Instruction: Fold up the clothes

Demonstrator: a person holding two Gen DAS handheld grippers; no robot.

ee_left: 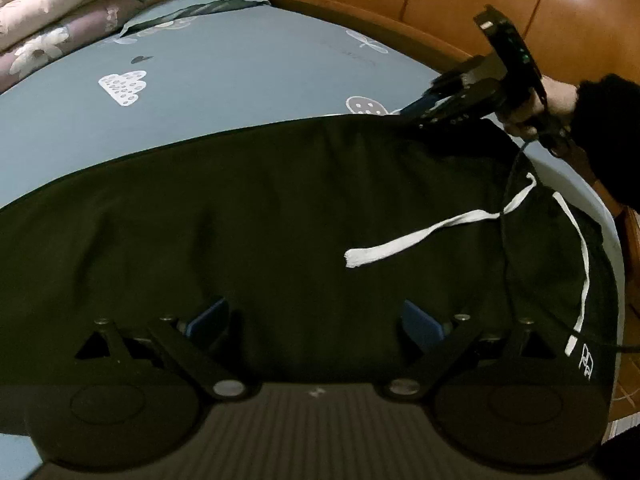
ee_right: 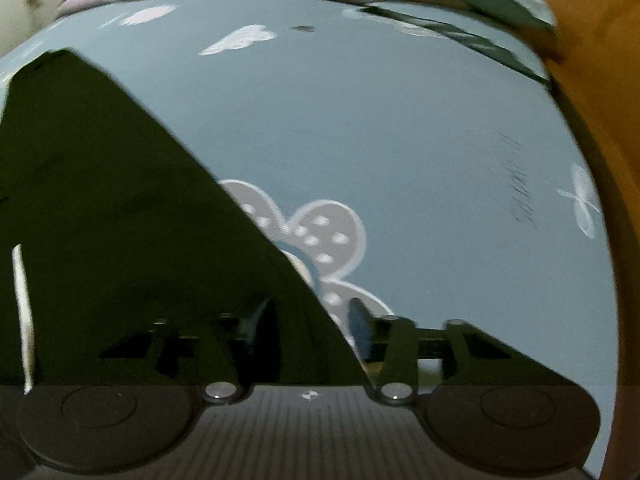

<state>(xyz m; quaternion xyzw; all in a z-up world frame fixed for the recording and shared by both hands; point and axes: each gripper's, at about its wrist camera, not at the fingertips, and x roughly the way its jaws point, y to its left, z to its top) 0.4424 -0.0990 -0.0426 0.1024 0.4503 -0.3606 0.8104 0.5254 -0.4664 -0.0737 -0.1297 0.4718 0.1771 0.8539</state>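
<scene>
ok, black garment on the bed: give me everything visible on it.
The black garment looks like soft matte fabric, spread mostly flat with shallow wrinkles on the blue printed bedsheet. A white drawstring lies loose across it, and a white stripe and small white logo sit near its right edge. The right gripper straddles its far edge, fabric between the fingers. The left gripper hangs wide open over its near part.
</scene>
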